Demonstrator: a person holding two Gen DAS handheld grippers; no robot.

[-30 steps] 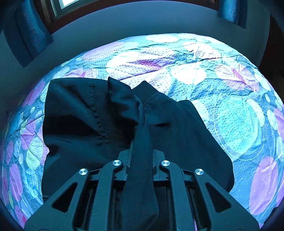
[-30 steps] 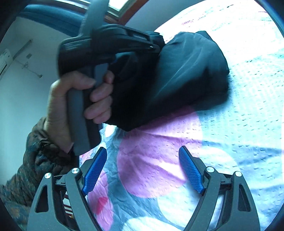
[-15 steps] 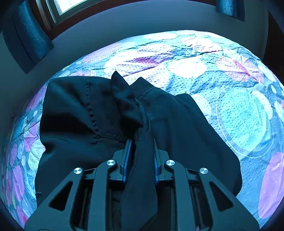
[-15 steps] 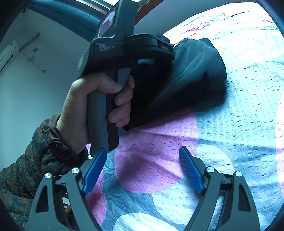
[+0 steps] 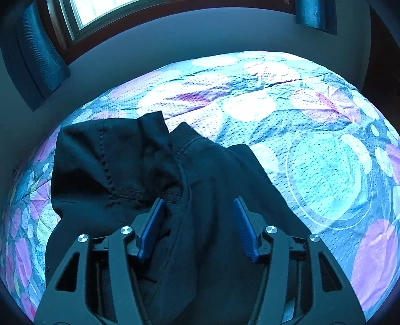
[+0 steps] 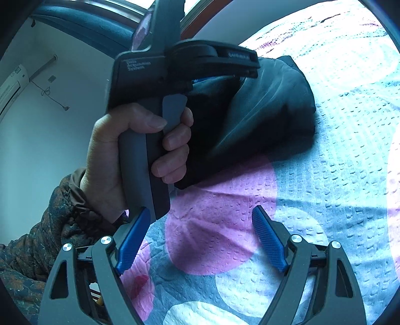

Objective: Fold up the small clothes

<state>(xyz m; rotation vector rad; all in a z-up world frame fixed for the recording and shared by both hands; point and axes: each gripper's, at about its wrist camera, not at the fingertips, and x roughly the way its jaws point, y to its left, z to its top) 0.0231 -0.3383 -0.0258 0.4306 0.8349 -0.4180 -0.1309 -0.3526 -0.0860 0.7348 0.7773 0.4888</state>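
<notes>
- Left wrist view: we see the left gripper (image 5: 198, 203) tilted down over a black garment (image 5: 120, 170) that lies rumpled on the patterned bedspread (image 5: 325, 175). Its jaws have just been opening; the blue pads (image 5: 152, 225) now stand apart, and a ridge of the cloth rises loosely between them, with neither pad visibly pressing it.
- We find no writing in this view. It alone shows the garment's stitched seams, a window (image 5: 100, 10) and blue curtains (image 5: 37, 57) behind the bed.
- Right wrist view: we see the right gripper (image 6: 200, 240) with its jaws wide apart and nothing between them, over a pink circle of the bedspread (image 6: 350, 175).
- Only here does a hand (image 6: 120, 160) in a patterned sleeve (image 6: 50, 237) show, wrapped round the left gripper's (image 6: 246, 71) handle, with the garment (image 6: 270, 112) bunched beneath that tool's head.
- We can make out pale lettering on the tool's body, too blurred to read with confidence.
</notes>
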